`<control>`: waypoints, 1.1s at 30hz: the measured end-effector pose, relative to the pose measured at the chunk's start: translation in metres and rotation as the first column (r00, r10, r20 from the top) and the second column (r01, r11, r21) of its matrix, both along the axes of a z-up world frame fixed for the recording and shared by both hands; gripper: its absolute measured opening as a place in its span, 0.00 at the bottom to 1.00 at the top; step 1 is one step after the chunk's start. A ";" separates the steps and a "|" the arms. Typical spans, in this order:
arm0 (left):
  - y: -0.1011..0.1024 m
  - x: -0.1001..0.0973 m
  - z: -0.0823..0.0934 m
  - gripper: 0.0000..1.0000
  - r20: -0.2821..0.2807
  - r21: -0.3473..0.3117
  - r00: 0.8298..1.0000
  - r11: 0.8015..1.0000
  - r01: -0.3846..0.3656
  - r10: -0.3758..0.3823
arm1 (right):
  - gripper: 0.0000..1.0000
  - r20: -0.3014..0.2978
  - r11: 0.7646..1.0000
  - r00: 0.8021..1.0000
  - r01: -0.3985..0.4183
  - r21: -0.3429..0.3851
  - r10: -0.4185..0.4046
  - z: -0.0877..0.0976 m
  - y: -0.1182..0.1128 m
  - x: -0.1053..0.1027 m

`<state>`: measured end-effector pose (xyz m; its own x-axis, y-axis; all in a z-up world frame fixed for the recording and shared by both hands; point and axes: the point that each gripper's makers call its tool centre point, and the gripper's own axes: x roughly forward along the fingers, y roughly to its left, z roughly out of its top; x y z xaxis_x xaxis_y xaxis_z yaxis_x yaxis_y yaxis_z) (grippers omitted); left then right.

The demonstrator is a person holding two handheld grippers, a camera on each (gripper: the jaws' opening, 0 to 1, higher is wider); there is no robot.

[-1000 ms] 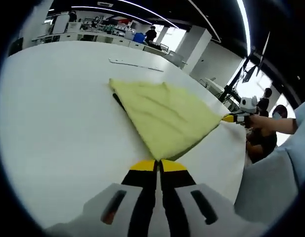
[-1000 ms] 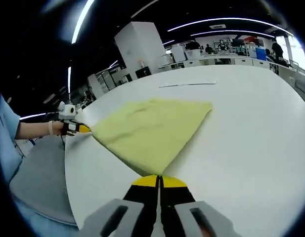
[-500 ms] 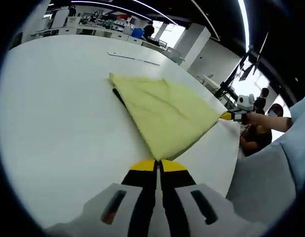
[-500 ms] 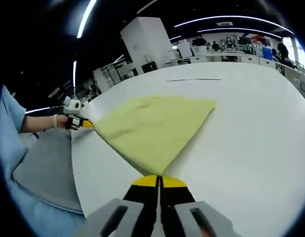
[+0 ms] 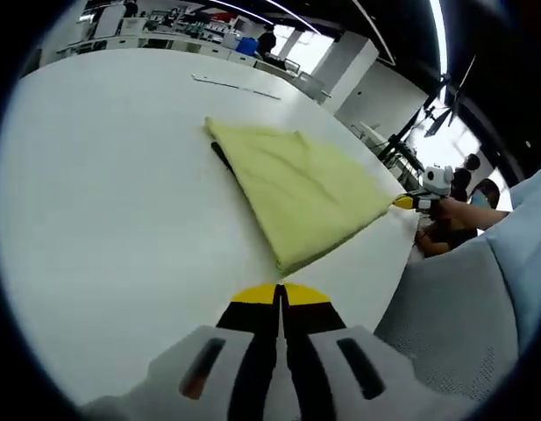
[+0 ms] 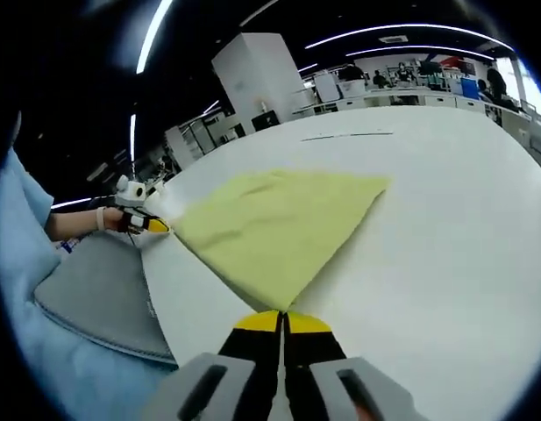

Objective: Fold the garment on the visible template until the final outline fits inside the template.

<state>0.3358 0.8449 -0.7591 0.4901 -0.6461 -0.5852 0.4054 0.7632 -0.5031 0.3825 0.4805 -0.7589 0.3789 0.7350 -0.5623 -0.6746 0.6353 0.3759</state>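
Two grippers rise from the bottom of their views, each with its yellow-tipped jaws pressed together. The left gripper (image 5: pixel 280 296) has nothing between them; its tips stand just short of the near corner of the one yellow garment (image 5: pixel 301 190). The right gripper (image 6: pixel 282 323) meets the garment's near corner at its tips; whether it pinches the cloth, I cannot tell. The garment lies folded in the middle of the white table (image 5: pixel 103 193), over a thin dark template edge (image 5: pixel 221 156).
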 end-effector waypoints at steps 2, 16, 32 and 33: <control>0.001 0.000 0.001 0.00 0.009 0.000 1.000 1.000 -0.006 0.006 | 0.00 -0.001 1.000 1.000 0.007 0.000 -0.007 -0.001 -0.001 0.002; -0.010 0.013 0.022 0.00 0.087 -0.053 0.996 0.999 -0.006 0.010 | 0.06 0.055 0.999 0.998 0.002 -0.048 0.001 0.005 -0.007 0.002; -0.003 0.036 0.046 0.98 0.348 0.036 0.935 0.996 -0.087 0.070 | 0.93 0.183 0.994 0.978 0.107 -0.027 -0.100 0.038 -0.011 0.000; -0.004 0.035 0.045 0.99 0.338 0.028 0.939 0.997 -0.079 0.065 | 0.97 0.199 0.993 0.975 0.110 -0.038 -0.101 0.040 -0.011 0.000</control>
